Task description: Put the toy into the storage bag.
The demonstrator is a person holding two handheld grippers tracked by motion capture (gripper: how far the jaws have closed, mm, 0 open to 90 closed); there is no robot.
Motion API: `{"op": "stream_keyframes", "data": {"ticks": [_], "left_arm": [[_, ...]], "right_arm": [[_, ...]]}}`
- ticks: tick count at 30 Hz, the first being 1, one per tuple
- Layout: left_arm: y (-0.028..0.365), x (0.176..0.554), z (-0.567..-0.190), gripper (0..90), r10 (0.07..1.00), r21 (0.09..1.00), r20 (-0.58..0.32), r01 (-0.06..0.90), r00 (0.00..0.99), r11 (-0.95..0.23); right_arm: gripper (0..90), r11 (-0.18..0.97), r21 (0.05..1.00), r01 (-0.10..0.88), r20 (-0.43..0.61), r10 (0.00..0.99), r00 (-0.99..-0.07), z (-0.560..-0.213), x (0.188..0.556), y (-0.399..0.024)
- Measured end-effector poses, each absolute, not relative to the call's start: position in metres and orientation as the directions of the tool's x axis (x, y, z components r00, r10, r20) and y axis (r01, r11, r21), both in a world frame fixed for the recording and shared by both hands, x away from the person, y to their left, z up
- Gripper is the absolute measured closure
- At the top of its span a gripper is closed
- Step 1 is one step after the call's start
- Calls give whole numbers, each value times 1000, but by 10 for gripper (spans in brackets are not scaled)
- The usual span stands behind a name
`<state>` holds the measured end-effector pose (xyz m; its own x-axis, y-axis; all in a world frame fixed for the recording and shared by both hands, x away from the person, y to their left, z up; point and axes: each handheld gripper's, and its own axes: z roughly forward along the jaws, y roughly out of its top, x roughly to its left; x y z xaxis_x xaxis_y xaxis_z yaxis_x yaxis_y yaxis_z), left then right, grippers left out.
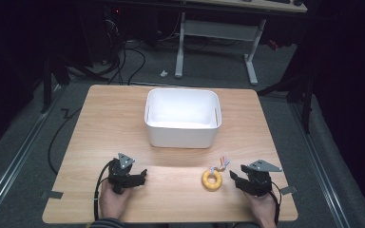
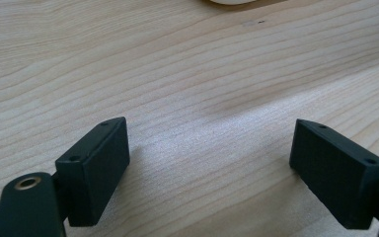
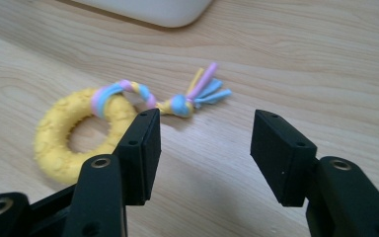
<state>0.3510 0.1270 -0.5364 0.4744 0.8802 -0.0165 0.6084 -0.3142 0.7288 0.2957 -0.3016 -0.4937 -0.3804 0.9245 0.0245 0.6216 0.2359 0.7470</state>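
Overhead, a person's hands enter cut off at the bottom edge, each resting a gripper on a wooden table. Left gripper lies near the front left, jaws spread wide over bare wood; its own view shows only grain between them and a sliver of the white bin, cropped at the top. Centre, the bin stands open-topped. Right of centre, a yellow ring toy lies flat just beside the right gripper, apart from it. From above its tassel is a blur; the right gripper view resolves knotted pink, blue and yellow cords, with the ring partly hidden behind one parted, empty jaw.
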Motion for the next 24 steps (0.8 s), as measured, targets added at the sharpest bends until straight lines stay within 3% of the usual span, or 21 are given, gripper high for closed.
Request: {"op": "stream_keyframes", "data": {"ticks": [11,24], "left_arm": [[127,351,-536,156,880,729,-17,608,474,-314],[127,351,-536,156,880,729,-17,608,475,-314]], "right_arm": [[494,315,740,594,22,871,-490,-486,302,-276],[534,360,695,623,43,844,-535,-497,313,-259]]}}
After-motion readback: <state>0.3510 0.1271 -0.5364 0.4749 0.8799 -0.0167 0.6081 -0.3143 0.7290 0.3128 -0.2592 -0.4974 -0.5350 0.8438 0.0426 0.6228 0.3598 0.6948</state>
